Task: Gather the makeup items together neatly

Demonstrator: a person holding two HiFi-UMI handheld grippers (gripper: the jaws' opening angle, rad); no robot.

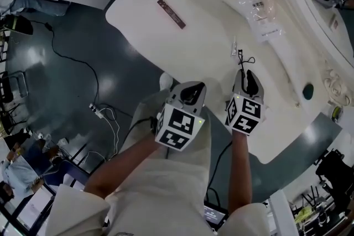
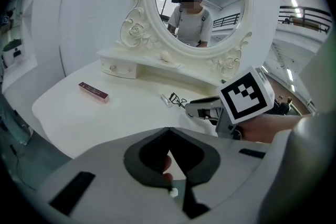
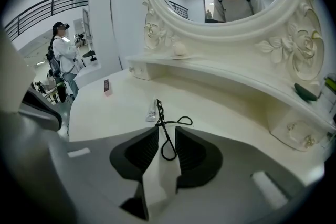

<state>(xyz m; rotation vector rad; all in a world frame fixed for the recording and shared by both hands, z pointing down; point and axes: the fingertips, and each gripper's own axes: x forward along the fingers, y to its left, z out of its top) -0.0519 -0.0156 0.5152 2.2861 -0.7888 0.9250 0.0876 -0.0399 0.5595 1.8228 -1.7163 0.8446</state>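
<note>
Right tongs (image 3: 167,131): spread a little, leaving a narrow slot. One handle loop of the eyelash curler (image 3: 161,122) lies inside that slot. The pads seem to straddle the wire rather than pinch it, though light contact on one side can't be ruled out.
Curler axis: runs straight away from the right tongs, in line with where they point. Handle loops nearest, head end farthest, lying flat on the worktop (image 1: 210,19).
Small white tube (image 3: 152,112): just beside the curler's far end, on its left and roughly parallel. Touching or a hair apart; can't tell which.
Left tongs (image 2: 169,129): tips pressed together, nothing held. Near the worktop's front edge, beside the right tongs, facing bare surface.
Nearer hand: the right, for both curler and tube.
Maroon slim case (image 1: 171,13): alone, well apart from that pair, off to the left and farther back. It lies on the left tongs' side.
Clear plastic packet (image 1: 261,16): back by the mirror base, apart from the rest.
Judgement: items lie in three separate spots, so gathering looks barely begun. If the curler is to be taken, the right tongs need only close, since the loop is already centred. Thin wire could slip or pivot in the pads.
</note>
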